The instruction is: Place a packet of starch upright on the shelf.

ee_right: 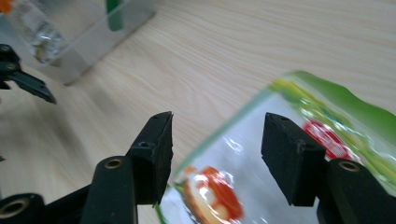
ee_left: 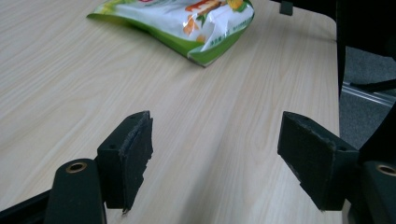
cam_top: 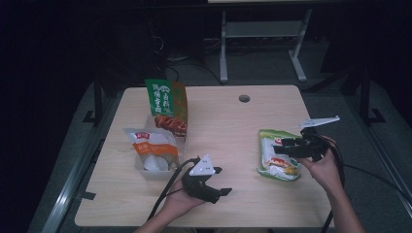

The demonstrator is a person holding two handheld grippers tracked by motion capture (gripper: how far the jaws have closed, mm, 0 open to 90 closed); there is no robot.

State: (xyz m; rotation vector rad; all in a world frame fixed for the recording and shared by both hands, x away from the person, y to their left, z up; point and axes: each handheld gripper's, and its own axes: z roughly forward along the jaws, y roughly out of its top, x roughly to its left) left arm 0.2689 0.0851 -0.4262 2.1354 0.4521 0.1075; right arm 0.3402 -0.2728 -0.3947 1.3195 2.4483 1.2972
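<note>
A green-and-white snack bag (cam_top: 278, 155) lies flat on the right part of the wooden table (cam_top: 228, 121). My right gripper (cam_top: 283, 146) hovers over the bag's upper left part, pointing left. In the right gripper view its jaws (ee_right: 217, 119) stand open with the bag's edge (ee_right: 289, 154) below the gap, and the pads do not press on it. My left gripper (cam_top: 222, 180) is held near the table's front edge, pointing right, open and empty. In the left gripper view (ee_left: 215, 121) the same bag (ee_left: 187, 23) lies farther off on the table.
A clear plastic bin (cam_top: 145, 167) stands at the left middle with an orange-and-white bag (cam_top: 154, 148) inside. A green-and-red bag (cam_top: 167, 107) leans up behind it. The bin's corner (ee_right: 93, 37) is in the right gripper view. A cable hole (cam_top: 244, 98) sits near the far edge.
</note>
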